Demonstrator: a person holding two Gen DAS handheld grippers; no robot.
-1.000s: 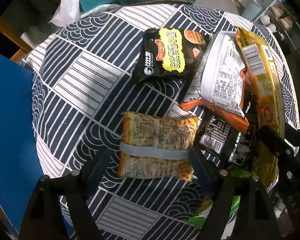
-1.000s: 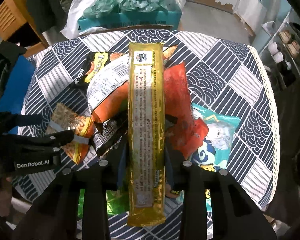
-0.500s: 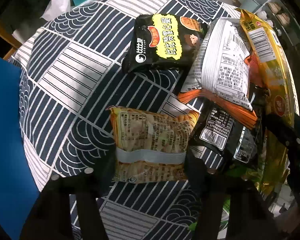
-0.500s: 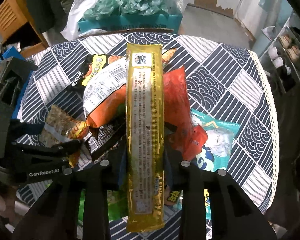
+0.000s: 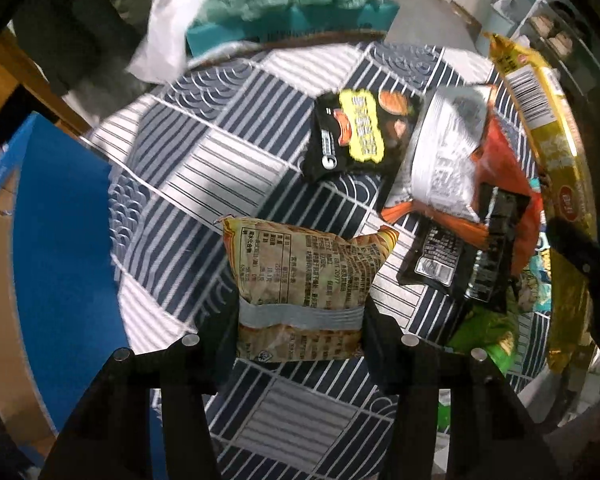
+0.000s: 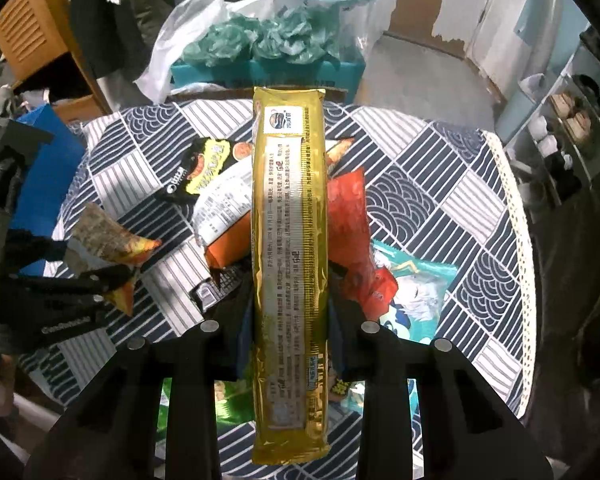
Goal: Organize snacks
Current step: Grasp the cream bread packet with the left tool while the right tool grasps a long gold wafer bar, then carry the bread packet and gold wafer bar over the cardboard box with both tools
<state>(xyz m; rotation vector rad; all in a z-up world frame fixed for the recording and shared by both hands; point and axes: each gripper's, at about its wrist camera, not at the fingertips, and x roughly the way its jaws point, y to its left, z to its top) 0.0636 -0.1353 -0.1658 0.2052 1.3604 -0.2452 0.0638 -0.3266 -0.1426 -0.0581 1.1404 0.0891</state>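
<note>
The left tool (image 5: 300, 320) has its jaws closing on a crinkled tan and yellow foil snack packet (image 5: 300, 280), pads pressed against its two sides at the grey seam band, the packet raised off the counter (image 5: 204, 184), which wears a navy and white patterned cloth. The right tool (image 6: 288, 320) is clamped narrowly on a long gold foil biscuit sleeve (image 6: 290, 240), held lengthwise between its jaws above the pile. On the cloth lie a black and yellow noodle packet (image 5: 356, 136), a silver and orange crisp bag (image 5: 444, 160), a small black sachet (image 5: 460, 264), a red bag (image 6: 348, 232) and a teal cartoon-printed packet (image 6: 412, 292), overlapping one another. Behind the counter a teal box (image 6: 268, 72) holds crumpled green plastic bags (image 6: 260, 40). A blue panel (image 5: 60, 248) stands at the counter's left edge.
</note>
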